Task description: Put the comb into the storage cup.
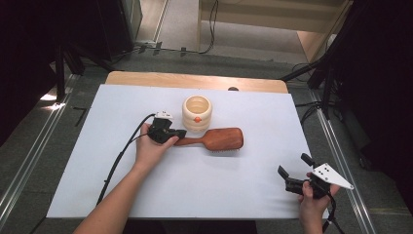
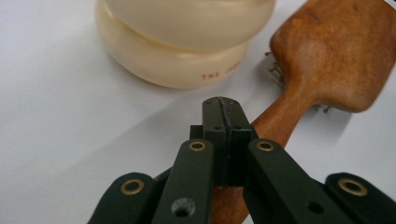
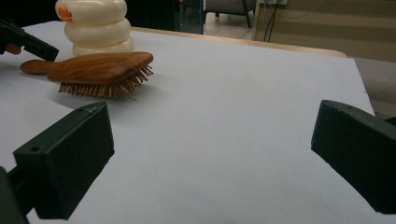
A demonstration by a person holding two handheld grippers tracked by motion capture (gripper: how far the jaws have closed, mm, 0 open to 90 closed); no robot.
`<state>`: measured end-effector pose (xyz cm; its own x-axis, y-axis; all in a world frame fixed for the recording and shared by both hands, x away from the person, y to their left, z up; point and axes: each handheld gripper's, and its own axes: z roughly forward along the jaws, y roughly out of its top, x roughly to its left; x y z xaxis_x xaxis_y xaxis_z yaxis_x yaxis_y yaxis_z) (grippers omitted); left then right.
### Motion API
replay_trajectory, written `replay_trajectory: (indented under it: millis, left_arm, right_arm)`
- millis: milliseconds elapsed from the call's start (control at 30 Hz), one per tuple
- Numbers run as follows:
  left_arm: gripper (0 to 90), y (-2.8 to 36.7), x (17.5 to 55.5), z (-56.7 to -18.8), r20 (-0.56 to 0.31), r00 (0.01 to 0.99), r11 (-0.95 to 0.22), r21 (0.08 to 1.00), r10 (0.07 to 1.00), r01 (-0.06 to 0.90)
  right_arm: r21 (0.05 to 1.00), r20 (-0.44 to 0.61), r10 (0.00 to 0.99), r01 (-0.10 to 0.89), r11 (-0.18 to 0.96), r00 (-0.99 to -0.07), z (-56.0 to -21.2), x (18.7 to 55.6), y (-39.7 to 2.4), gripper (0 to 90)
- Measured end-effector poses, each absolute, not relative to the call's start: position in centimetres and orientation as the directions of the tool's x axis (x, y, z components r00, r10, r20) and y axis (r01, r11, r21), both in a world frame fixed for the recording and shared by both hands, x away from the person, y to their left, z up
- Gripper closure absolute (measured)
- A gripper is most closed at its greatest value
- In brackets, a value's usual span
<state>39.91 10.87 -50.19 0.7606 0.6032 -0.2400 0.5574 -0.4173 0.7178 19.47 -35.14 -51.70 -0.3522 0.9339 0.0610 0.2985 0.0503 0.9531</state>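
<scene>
Left gripper [image 1: 179, 133] sat closed with nothing between its jaws, just over the hairbrush [image 1: 216, 139] handle beside the cream cup [image 1: 197, 113] (brush bristles-down). Right gripper [image 1: 295, 169] idled wide open. Next: probably open, then clamp the handle.

One wooden hairbrush [image 1: 214, 140] lies on the worktop [image 1: 243, 185], bristles down, and one cream-coloured ribbed cup [image 1: 197, 113] stands just beside it. Two grippers are counted: the left gripper [image 1: 178, 134] and the right gripper [image 1: 293, 165], each with one cable trailing from it. One grey three-cornered plate [image 1: 332, 175] sits on the right one.
</scene>
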Motion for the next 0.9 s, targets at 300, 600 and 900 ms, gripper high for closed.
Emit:
replay_trajectory:
  millis: [300,600,900]
  left_arm:
    - [90.0,10.7,38.6,-50.0,-0.23,0.792,-0.463,0.706,0.566,0.535]
    - [90.0,10.2,37.2,-50.2,-0.232,0.819,-0.489,0.706,0.525,0.513]
    - [90.0,9.4,35.9,-50.0,-0.213,0.843,-0.533,0.692,0.494,0.487]
  right_arm:
    - [0.952,0.061,0.934,0.302,0.052,-0.352,-51.7,19.5,-35.1,0.0]
    - [0.951,0.058,0.934,0.303,0.055,-0.352,-51.7,19.5,-35.0,0.0]
    - [0.951,0.057,0.934,0.303,0.056,-0.352,-51.7,19.5,-35.0,0.0]
